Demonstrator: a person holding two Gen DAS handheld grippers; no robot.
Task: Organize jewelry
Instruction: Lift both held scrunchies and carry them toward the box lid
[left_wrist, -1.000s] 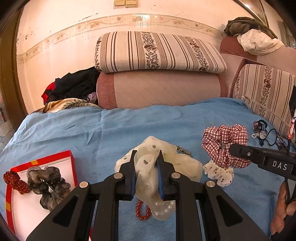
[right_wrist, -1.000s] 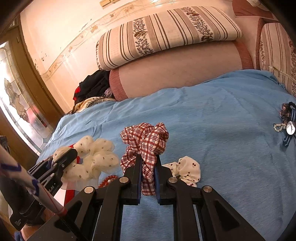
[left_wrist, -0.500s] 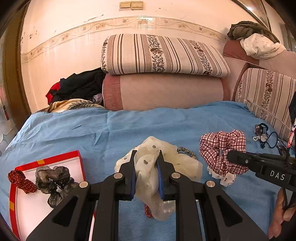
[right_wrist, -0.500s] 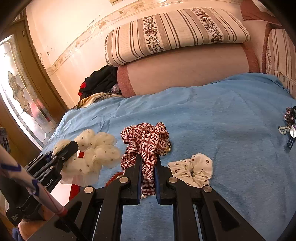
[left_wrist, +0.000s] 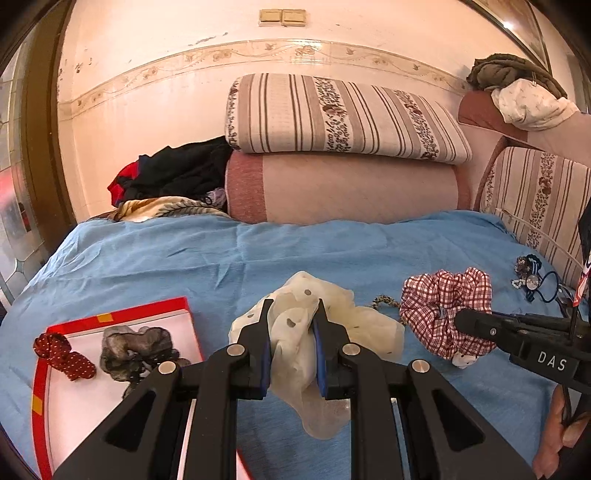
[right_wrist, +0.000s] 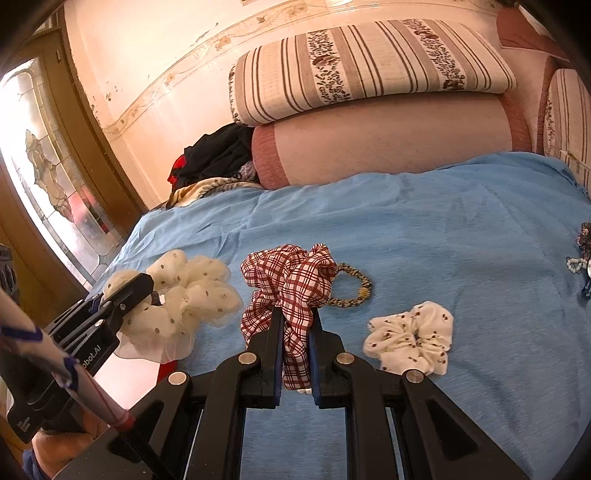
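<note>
Left of the left claw (left_wrist: 291, 343), low and just beside it: red box (left_wrist: 147, 308), white-floored, shallow, long axis running away from the camera. Inside already: dotted red scrunchie (left_wrist: 62, 356) by the far-left wall, grey scrunchie (left_wrist: 135, 347) nearer the claw.

Clamped between the left claw's blue pads: cream scrunchie (left_wrist: 306, 332), sheer, dark-dotted, crumpled, loose tail drooping below the jaws, apparently lifted off the sheet (left_wrist: 184, 258).

Ahead and right of that claw: braided band (right_wrist: 351, 284), a thin ring flat on the sheet.

Further right: right claw (right_wrist: 297, 343) pinched shut on the plaid scrunchie (right_wrist: 291, 280), red-and-white check, bunched and upright above the fingertips, one flap dangling between them.

Right of the right claw, just beside it: white scrunchie (right_wrist: 412, 338), small dark sprigs, puffy, flat on the sheet. Far right, well apart: tangle of beads and hair ties (left_wrist: 532, 278), too small to sort.

Judged for the coming move: box sat leftward of both claws, nearer the left one by far; likely a short swing left and down for the cream piece, a longer cross-body reach for the plaid. Soft fabric, prone to snagging on pads at release.
</note>
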